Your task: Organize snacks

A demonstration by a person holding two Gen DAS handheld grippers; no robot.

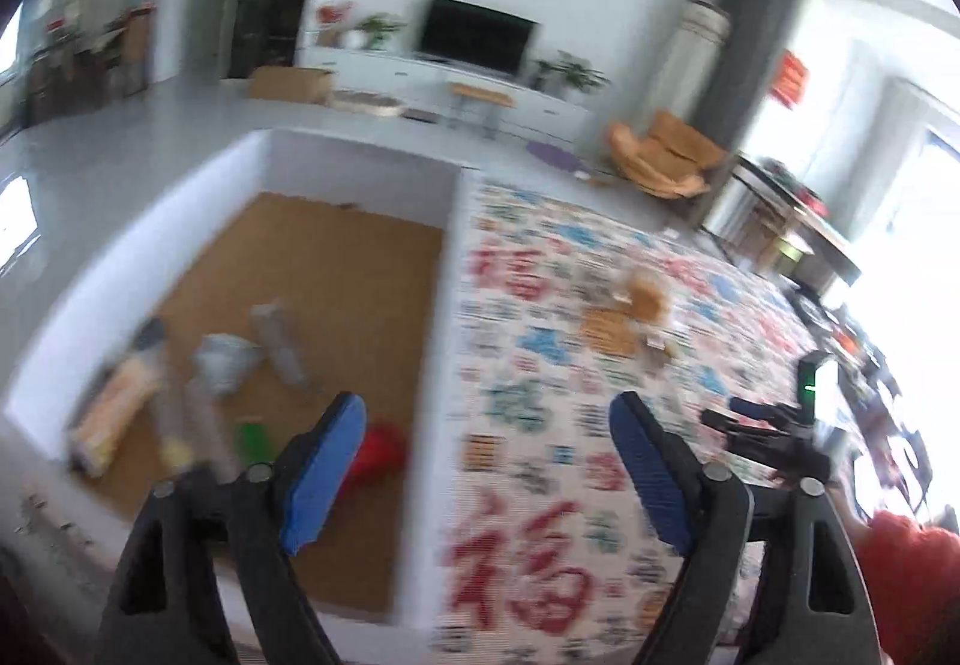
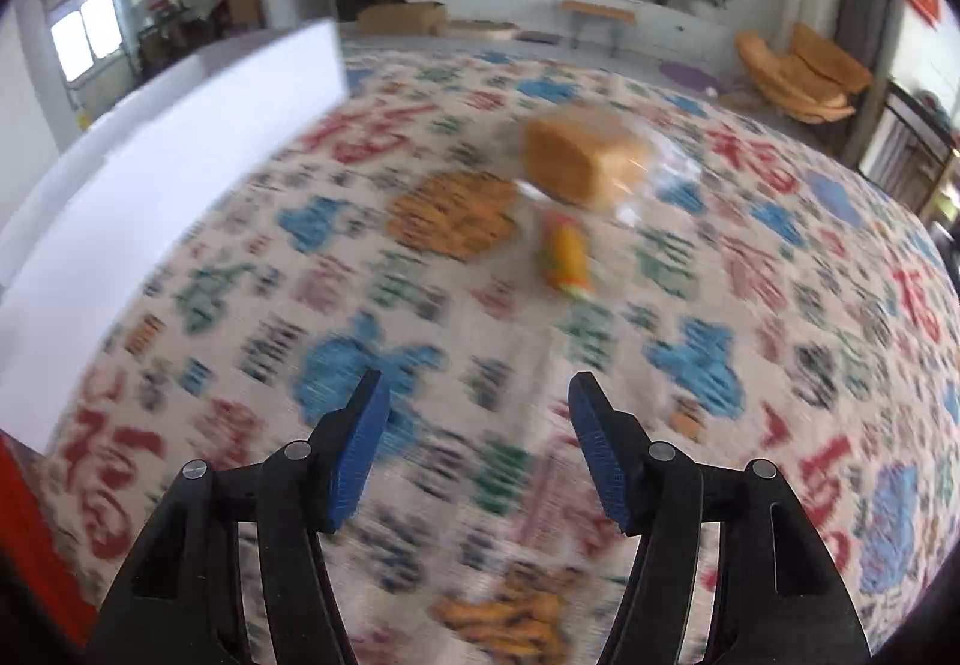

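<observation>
Box (image 1: 150, 221): left of frame; sorted snacks (image 1: 228, 359) are gathered inside.
Bread (image 2: 579, 158): centre, left loose on patterned worktop (image 2: 780, 305), judged unsorted.
Left hand-held gripper (image 1: 486, 461): spread wide, nothing held.
Right hand-held gripper (image 2: 474, 446): spread wide, empty, pointed toward bread.

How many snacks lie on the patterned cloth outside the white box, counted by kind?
Bread loaf: 1
Yellow packet: 1
Total: 2
The snacks inside the box are too blurred to count.
</observation>
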